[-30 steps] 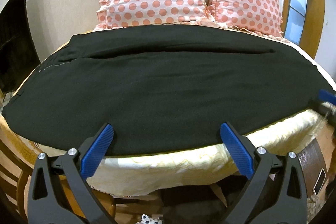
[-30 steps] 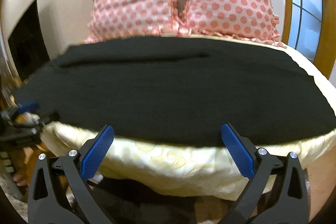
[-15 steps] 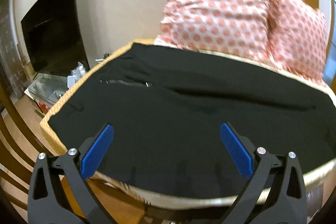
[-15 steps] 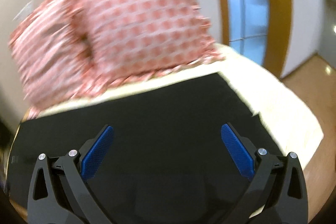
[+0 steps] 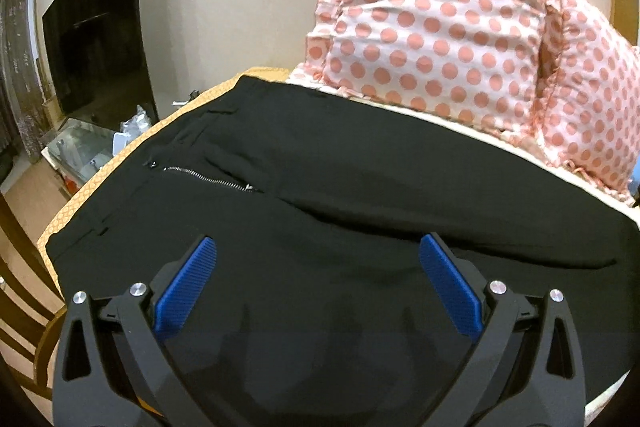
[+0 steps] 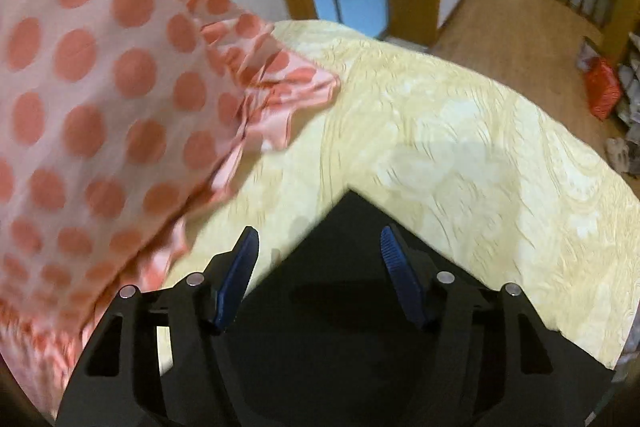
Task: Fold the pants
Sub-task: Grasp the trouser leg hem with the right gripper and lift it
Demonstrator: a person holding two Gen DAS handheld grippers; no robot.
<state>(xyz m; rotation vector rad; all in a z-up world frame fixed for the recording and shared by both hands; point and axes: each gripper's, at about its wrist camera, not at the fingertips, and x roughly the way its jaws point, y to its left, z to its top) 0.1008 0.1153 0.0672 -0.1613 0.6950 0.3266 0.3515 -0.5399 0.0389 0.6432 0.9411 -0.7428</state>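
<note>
Black pants [image 5: 320,195] lie spread flat across the bed, waistband at the left, with the open zipper [image 5: 208,181] showing. My left gripper [image 5: 318,267] is open and empty, hovering over the hip area near the waistband. In the right wrist view a hem corner of the pants [image 6: 348,227] lies on the cream bedspread. My right gripper [image 6: 320,251] is open and empty, just above that corner, one finger on each side of it.
Two pink polka-dot pillows [image 5: 440,19] stand along the back of the bed; one [image 6: 100,107] is close to my right gripper's left side. The cream bedspread [image 6: 460,147] extends right. A dark TV [image 5: 96,43] and cluttered glass stand are at the left, with wooden floor beyond.
Both grippers moved from the bed's front edge out over the pants: the left toward the waistband end, the right toward the hem corner. The right jaws have narrowed somewhat.
</note>
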